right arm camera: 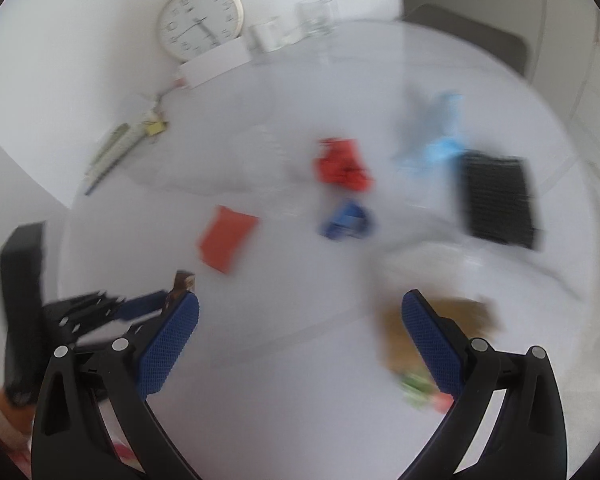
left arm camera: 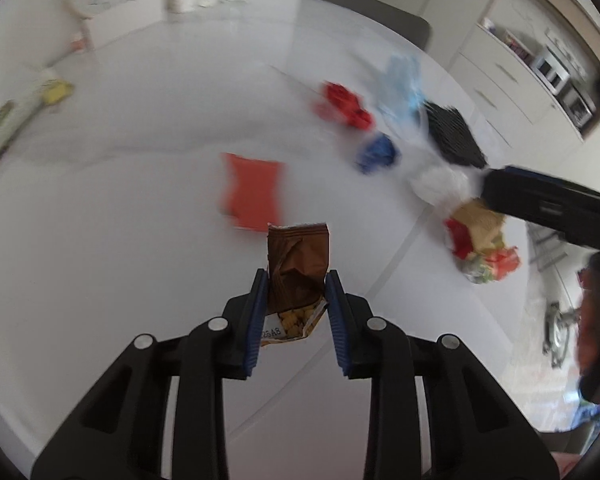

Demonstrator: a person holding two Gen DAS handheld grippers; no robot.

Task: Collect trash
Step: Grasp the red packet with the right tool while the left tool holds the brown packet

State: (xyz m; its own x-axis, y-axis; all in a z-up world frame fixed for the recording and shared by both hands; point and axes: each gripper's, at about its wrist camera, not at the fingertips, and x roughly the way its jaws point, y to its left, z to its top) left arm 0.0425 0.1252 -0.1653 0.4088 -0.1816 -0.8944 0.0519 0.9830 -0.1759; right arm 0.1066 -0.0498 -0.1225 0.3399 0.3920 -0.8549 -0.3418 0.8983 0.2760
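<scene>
Pinching a crumpled brown foil snack wrapper (left arm camera: 298,270) low in frame, the left gripper (left arm camera: 297,280) lifts it off the white surface (left arm camera: 120,260) for collection, while the right gripper (right arm camera: 300,312), jaws wide and empty, nears a tan-and-red crumpled wrapper (right arm camera: 464,312).

Left gripper (left arm camera: 297,280): pointed steeply downward; its blue pads (left arm camera: 257,322) are closed against the sides of a brown wrapper (left arm camera: 296,264), which is held clear of the surface.
Right gripper (right arm camera: 300,322): pointed steeply downward; its jaws are spread wide, with nothing gripped between the blue pads (right arm camera: 168,346).
Relative position: the left gripper is seen at the left edge of the right wrist view.
</scene>
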